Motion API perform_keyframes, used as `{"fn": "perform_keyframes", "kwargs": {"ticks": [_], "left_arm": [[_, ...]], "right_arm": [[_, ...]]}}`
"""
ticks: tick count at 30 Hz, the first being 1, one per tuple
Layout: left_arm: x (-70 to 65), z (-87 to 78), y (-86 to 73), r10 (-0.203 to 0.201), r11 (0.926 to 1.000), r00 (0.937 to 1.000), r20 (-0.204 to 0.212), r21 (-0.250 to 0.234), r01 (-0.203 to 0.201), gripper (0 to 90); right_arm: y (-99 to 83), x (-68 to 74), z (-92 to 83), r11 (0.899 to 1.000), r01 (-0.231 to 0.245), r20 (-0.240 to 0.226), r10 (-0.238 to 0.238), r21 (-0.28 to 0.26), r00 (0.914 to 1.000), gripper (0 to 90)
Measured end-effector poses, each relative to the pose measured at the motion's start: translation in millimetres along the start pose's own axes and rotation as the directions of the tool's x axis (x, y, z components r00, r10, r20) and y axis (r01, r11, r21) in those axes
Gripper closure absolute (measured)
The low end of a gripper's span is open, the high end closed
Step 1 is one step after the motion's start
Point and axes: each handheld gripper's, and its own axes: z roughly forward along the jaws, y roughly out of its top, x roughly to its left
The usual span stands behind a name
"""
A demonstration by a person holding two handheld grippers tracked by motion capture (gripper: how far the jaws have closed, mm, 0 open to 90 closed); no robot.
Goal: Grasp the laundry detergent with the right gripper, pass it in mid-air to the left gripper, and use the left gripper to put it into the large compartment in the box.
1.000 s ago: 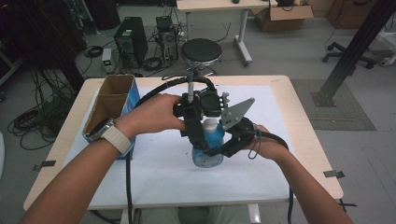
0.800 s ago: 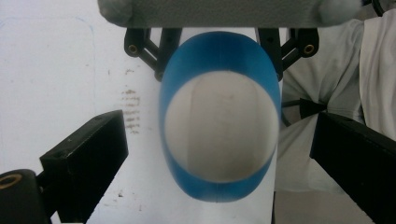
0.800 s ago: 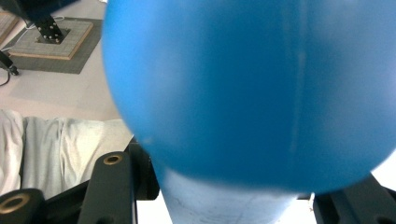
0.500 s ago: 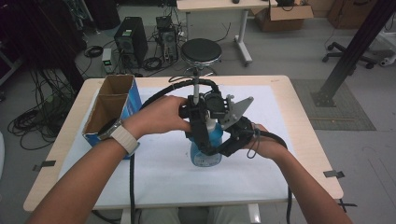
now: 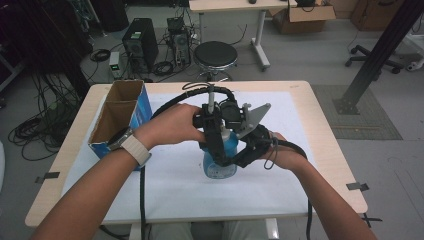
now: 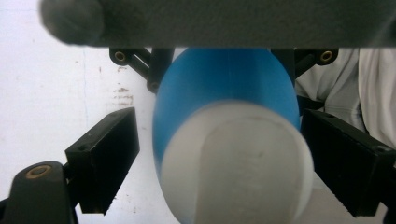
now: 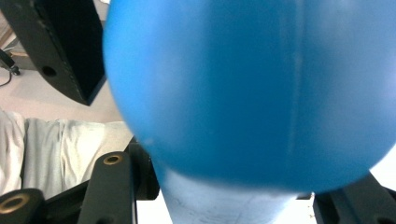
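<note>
1. White paper covers the wooden table [image 5: 320,150]; a stool, computer towers and loose cables sit on the floor beyond it, and an open cardboard box [image 5: 120,112] stands at the table's left edge.
2. At mid-table stands the blue bottle [image 5: 220,162], upright, white cap [image 6: 238,163] on top.
3. My right gripper [image 5: 245,157] is clamped on the bottle's body from the right side, steadying it.
4. My left gripper [image 5: 215,145] comes down from above. Its jaws straddle the cap and have just been closing, yet a gap shows on the left pad [image 6: 105,156], so it grips nothing yet.
5. To do this well, I judge I should centre the cap between both pads before squeezing, keep the gripper in line with the bottle's neck, and hold the right clamp firm so the bottle cannot spin or tip.
</note>
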Motion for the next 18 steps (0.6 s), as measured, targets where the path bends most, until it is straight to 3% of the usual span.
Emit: {"fn": "perform_keyframes", "kwargs": {"ticks": [18], "left_arm": [[-1.1,0.1,-1.3,0.003,1.0,1.0,-0.003,-0.005,-0.003,26.2]], "right_arm": [[0.2,0.3,0.9,1.0,0.003,0.001,-0.003,0.002,1.0,44.4]]}}
